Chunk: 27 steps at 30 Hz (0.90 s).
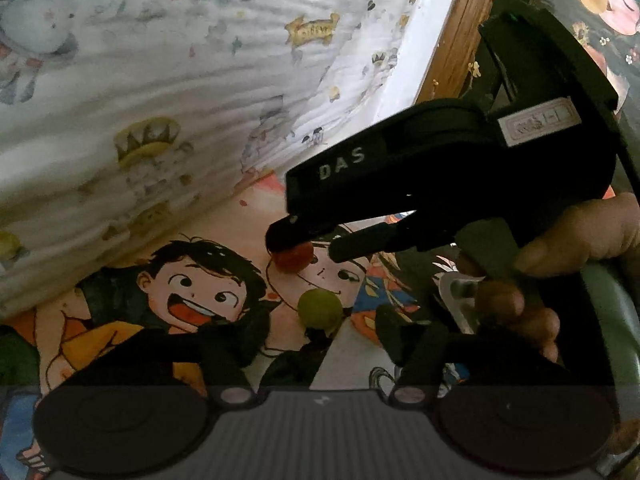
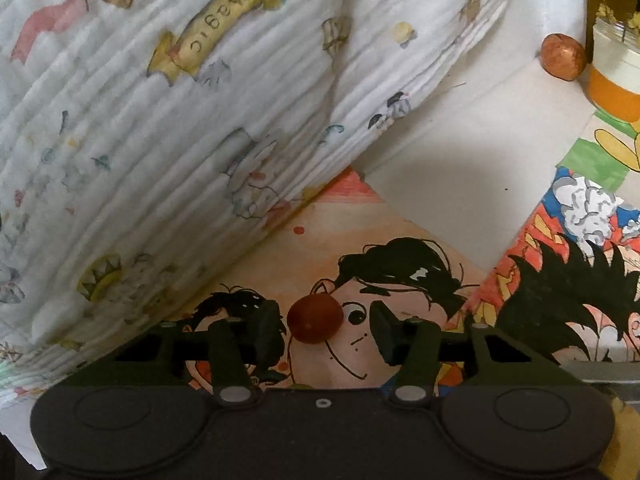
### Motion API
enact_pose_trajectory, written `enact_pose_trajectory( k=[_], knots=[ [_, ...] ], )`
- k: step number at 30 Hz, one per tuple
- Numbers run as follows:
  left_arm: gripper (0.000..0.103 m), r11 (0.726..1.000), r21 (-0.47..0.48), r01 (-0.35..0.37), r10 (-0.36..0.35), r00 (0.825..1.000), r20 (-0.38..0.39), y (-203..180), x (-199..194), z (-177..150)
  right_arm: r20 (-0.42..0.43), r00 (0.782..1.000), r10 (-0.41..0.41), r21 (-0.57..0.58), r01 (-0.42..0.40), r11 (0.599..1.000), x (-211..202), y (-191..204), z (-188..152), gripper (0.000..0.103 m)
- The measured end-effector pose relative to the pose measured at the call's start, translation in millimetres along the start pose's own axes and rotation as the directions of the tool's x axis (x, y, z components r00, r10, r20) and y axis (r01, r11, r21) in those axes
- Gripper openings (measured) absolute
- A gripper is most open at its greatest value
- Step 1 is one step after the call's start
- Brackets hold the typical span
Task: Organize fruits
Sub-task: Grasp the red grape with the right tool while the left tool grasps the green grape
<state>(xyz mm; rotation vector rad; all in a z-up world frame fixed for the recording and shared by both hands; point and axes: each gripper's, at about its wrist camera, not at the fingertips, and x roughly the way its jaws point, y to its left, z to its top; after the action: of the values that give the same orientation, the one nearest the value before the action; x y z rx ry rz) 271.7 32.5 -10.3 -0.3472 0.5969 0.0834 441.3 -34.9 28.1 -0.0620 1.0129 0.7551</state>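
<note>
At the upper left of both my views bulges a white quilted blanket printed with small cartoons. Lower centre in my left view, my left gripper stands partly open around a small round green fruit; whether the fingers touch it I cannot tell. Just above it, my right gripper straddles a small round red fruit, its jaws partly open: the left pad touches, the right stands apart. Both fruits rest on a colourful cartoon-printed mat.

Right tongs point steeply down, jaws partly apart; a hand grips them. Left tongs tilt down, jaws partly apart.
</note>
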Motion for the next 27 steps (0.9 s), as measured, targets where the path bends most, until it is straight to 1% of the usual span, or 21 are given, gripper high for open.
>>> enact_pose_trajectory(
  k=[3, 4, 10, 11, 15, 17, 19, 27],
  knots=[
    [0.052, 1.000, -0.006, 0.009, -0.009, 1.000, -0.003, -0.3, 1.8, 0.6, -0.006, 1.000, -0.014, -0.014, 0.013, 1.000, 3.3, 3.0, -0.4, 0.049],
    [0.048, 1.000, -0.005, 0.014, -0.014, 1.000, -0.008, -0.6, 2.9, 0.7, -0.004, 1.000, -0.017, -0.022, 0.017, 1.000, 3.4, 4.3, -0.4, 0.047],
    [0.040, 0.999, -0.026, 0.019, -0.019, 1.000, -0.008, 1.4, 6.0, 1.3, -0.004, 1.000, -0.023, -0.043, 0.022, 0.999, 4.2, 8.7, 1.0, 0.042],
    [0.039, 0.999, -0.028, 0.017, -0.018, 1.000, -0.007, 1.7, 6.0, 1.1, -0.003, 1.000, -0.019, -0.042, 0.019, 0.999, 3.3, 8.5, 0.9, 0.040],
    [0.034, 0.999, -0.031, 0.010, -0.010, 1.000, -0.004, 1.8, 5.1, 0.4, 0.000, 1.000, -0.012, -0.036, 0.012, 0.999, 3.8, 8.3, 0.4, 0.037],
    [0.030, 0.999, -0.035, 0.009, -0.009, 1.000, -0.003, 3.1, 4.4, 0.4, 0.003, 1.000, -0.009, -0.035, 0.009, 0.999, 8.4, 8.9, 0.1, 0.034],
    [0.028, 0.999, -0.038, 0.008, -0.008, 1.000, -0.004, 3.4, 4.5, 0.3, 0.006, 1.000, -0.006, -0.037, 0.006, 0.999, 8.0, 7.8, -1.6, 0.034],
    [0.027, 0.999, -0.051, 0.014, -0.014, 1.000, -0.004, 5.8, 3.4, 0.3, 0.019, 1.000, 0.016, -0.011, -0.016, 1.000, 3.5, -1.6, -6.0, 0.034]
  ],
)
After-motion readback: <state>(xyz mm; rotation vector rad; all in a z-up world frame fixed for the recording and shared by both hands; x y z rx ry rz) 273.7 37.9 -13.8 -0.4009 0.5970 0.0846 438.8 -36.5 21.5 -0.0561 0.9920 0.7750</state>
